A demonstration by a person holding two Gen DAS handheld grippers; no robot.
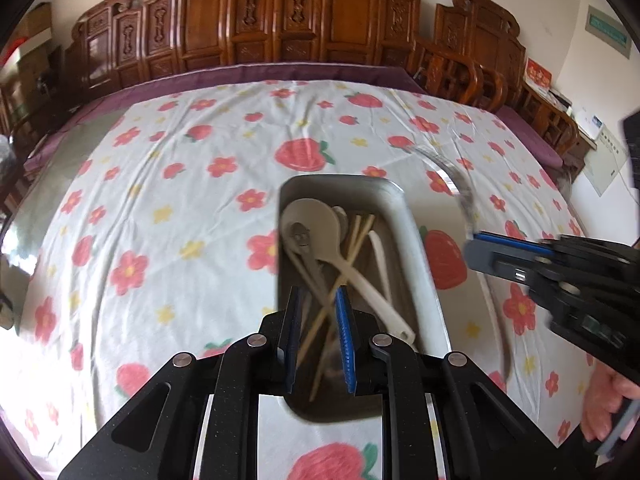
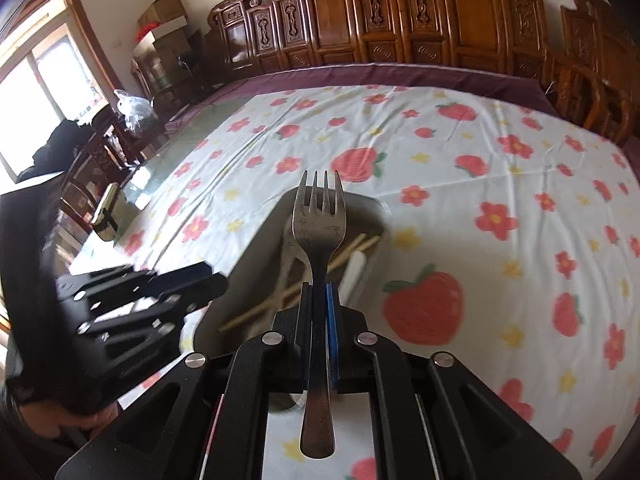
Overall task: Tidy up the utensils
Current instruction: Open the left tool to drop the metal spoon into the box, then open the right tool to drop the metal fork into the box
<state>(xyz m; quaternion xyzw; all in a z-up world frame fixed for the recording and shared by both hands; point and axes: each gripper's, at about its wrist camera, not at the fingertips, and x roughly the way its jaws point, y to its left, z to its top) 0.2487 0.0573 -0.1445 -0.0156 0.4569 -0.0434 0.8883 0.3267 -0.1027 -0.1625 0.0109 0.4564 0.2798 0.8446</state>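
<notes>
Right jaws clamp a fork (image 2: 319, 216) by its neck, tines up and forward, handle trailing back under the right gripper (image 2: 319, 312). Left jaws stand slightly apart with nothing pinched; chopsticks show through the gap but lie down in the tray, not gripped. Left gripper (image 1: 318, 336) hovers over the near end of the tray (image 1: 416, 248).

Step in hand, as I read it: carrying the fork to the tray; left side looks done with a drop-off. Fork is in the air, above and just to the right of the tray, not yet in it.

Next move calls for lowering the fork roughly in line with the tray's long axis, then parting the jaws. Left gripper crowds the near end, so it should clear out or the fork goes in toward the far end.

Tray: metal, rectangular, rounded corners, dull shine. Inside: pale spoon (image 1: 320, 228) with broad bowl, thin bamboo-coloured chopsticks (image 1: 352, 248) crossed, a white handle, metal pliers-like tool under the spoon, blurred. Fork: worn steel, four tines, flat handle. Tabletop (image 1: 160, 200) has a soft wrinkled cloth, white with red flowers and strawberries.
</notes>
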